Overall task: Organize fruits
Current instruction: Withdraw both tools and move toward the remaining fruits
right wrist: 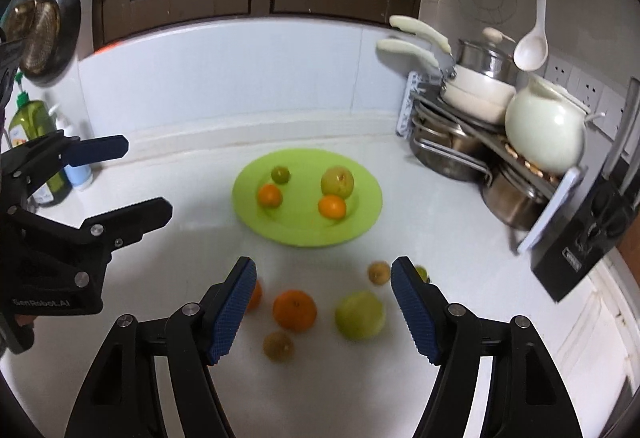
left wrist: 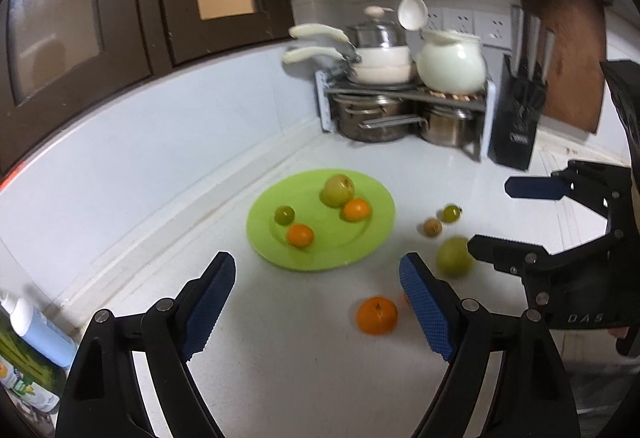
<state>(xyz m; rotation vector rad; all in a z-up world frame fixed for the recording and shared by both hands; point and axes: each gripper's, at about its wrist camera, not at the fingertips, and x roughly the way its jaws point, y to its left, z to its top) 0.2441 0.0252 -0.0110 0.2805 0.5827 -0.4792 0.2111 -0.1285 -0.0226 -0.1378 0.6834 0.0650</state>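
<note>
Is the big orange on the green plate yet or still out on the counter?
Still out: the big orange lies on the white counter, nearer than the green plate, which holds four other fruits.

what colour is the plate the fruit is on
Bright lime green plate, plain with no pattern; it shows best in the right wrist view.

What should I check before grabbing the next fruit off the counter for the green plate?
1. Left gripper empty, jaws apart: ok.
2. Right gripper empty, jaws apart: ok.
3. Green plate has bare room beside its four fruits: ok.
4. Large orange on the counter, clear of neighbours for a grasp: ok.
5. Green pear ahead of the right gripper, not yet between the pads: ok.
6. Count of loose fruits: cannot tell, one orange piece hides behind the right gripper's left pad.
</note>
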